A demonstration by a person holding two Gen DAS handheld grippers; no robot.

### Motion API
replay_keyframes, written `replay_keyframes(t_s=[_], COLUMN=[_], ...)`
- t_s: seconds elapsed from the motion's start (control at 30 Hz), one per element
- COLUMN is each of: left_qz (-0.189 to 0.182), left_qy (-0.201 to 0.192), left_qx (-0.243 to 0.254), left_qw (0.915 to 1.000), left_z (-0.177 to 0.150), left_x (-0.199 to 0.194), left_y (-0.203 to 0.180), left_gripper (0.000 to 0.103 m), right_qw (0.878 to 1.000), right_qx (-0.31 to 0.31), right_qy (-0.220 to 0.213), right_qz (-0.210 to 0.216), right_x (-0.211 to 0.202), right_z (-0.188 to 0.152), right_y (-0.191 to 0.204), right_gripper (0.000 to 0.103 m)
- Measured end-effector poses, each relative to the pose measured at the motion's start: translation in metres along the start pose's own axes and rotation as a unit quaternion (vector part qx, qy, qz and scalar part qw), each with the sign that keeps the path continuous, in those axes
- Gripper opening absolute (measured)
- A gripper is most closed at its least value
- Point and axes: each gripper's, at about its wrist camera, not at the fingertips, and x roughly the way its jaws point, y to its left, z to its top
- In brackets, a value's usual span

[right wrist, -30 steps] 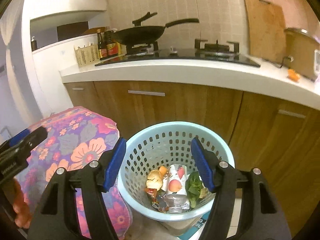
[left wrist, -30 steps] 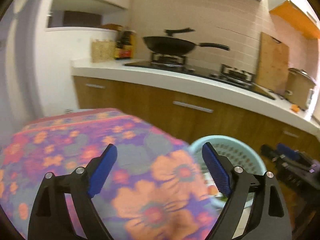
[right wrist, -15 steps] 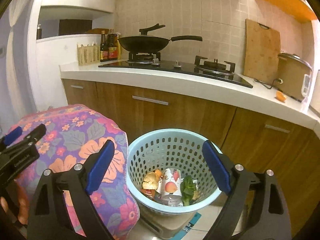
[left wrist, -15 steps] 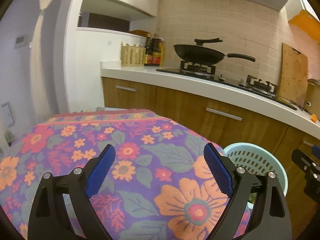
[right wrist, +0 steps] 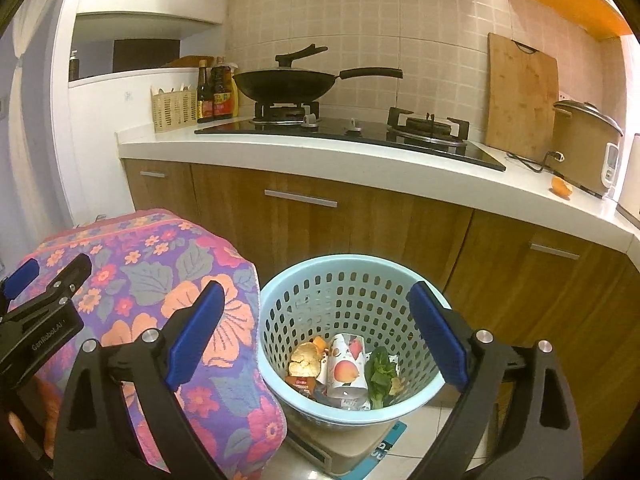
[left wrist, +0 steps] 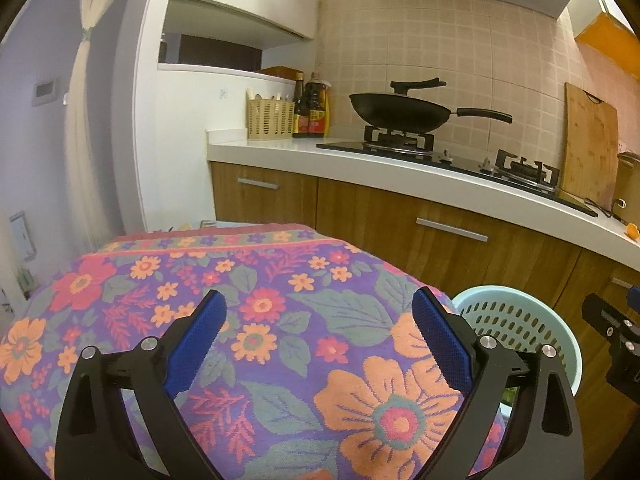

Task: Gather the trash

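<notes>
left hand-held gripper (left wrist: 316,344): jaws spread wide, nothing betw. them; hangs over the flowered cloth (left wrist: 248,320), not touching as far as I can tell.
cloth-covered surface: bare in both views, no scrap visible on it. Right edge sits just beside the basket.
right hand-held gripper (right wrist: 316,336): also released, empty; fingers frame the basket from above, apart from its rim.
basket (right wrist: 280,300): pale blue, holed walls, on the floor by the cabinets, seems to rest on a flat block or scale (can't tell which).
trash, where: inside the basket bottom – printed paper cup (right wrist: 346,364) lying tilted, peel (right wrist: 305,362) to its left, green leaf (right wrist: 380,368) to its right, wrappers under.
orange scrap (right wrist: 561,188): on the kitchen counter, far right edge, near the rice cooker (right wrist: 586,148). Prob. peel, too small to be sure.
progress (my guess): mostly done, maybe that scrap left.
risk 1: scrap missed – far from both grippers, easy to overlook.
risk 2: reaching right w/ open jaws could knock the basket rim; basket looks light, could tip & spill.
risk 3: cooker cord (right wrist: 528,162) runs near the scrap; could snag a finger.
risk 4: thin scrap on a hard top may slide out of the pinch.
</notes>
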Motion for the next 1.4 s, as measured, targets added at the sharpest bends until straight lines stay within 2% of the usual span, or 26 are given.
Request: replay_keyframes(t_s=[0.5,1.4], left_qz=[-0.014,-0.016], left_qy=[0.021,0.014], left_qx=[-0.031,-0.017], left_qw=[0.9992,0.9996], left_z=[0.0,-0.001], left_x=[0.008,0.006], left_y=[0.013,0.009], left_gripper=[0.092,0.095], right_qw=[1.0,1.0], right_qx=[-0.01,-0.004], right_qy=[-0.005,-0.015], right_qz=[-0.002,0.004], right_x=[-0.004,-0.011], right_z=[0.001,0.004], right_y=[0.003,0.002], right_gripper=[0.09,0.091])
